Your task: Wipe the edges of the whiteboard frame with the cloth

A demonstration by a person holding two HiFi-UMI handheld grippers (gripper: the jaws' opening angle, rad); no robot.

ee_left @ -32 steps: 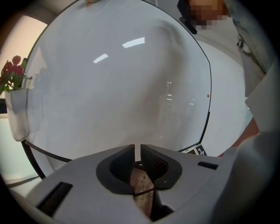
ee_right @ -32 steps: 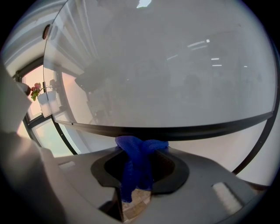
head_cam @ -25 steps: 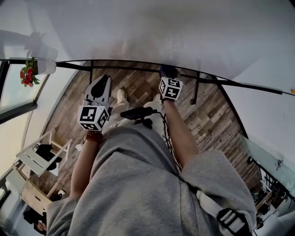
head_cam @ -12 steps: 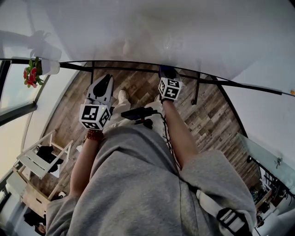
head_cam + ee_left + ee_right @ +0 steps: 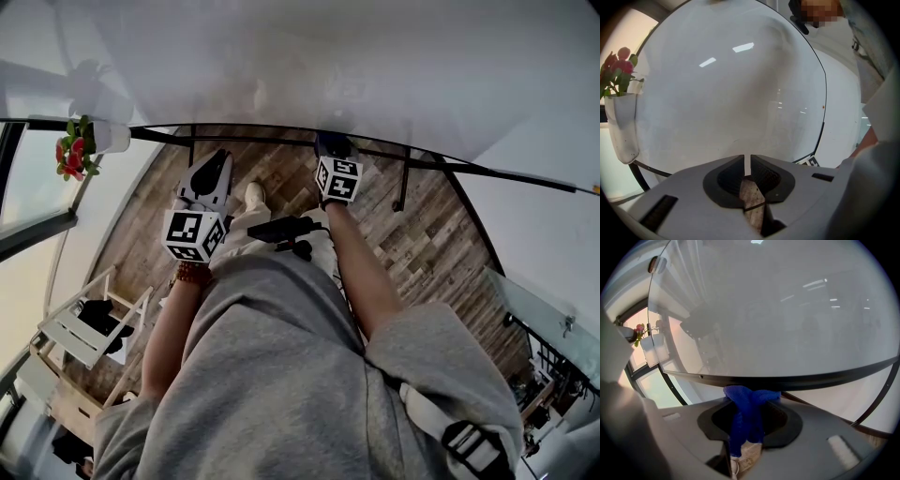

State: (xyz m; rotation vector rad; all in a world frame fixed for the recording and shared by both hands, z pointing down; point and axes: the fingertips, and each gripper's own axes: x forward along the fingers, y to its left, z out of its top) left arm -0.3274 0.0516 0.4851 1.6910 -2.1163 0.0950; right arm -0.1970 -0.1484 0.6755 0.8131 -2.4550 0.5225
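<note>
Blue bunched cloth (image 5: 746,411) on the bottom rail, plenty left

Right claw (image 5: 751,401) is clenched on it, with the wad up against the thin black whiteboard frame (image 5: 811,377) at its lower edge. Left claw (image 5: 750,164) is closed on nothing, near the glossy white board (image 5: 731,93). Can't tell what's wiped; sides and top probably remain.

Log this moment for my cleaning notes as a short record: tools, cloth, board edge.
right tongs: shut on the cloth
cloth: blue, bunched, up against the frame
frame: dark bottom edge of the whiteboard
left tongs: shut, empty, facing the whiteboard
nearby: flowers in a white holder at the board's left side
</note>
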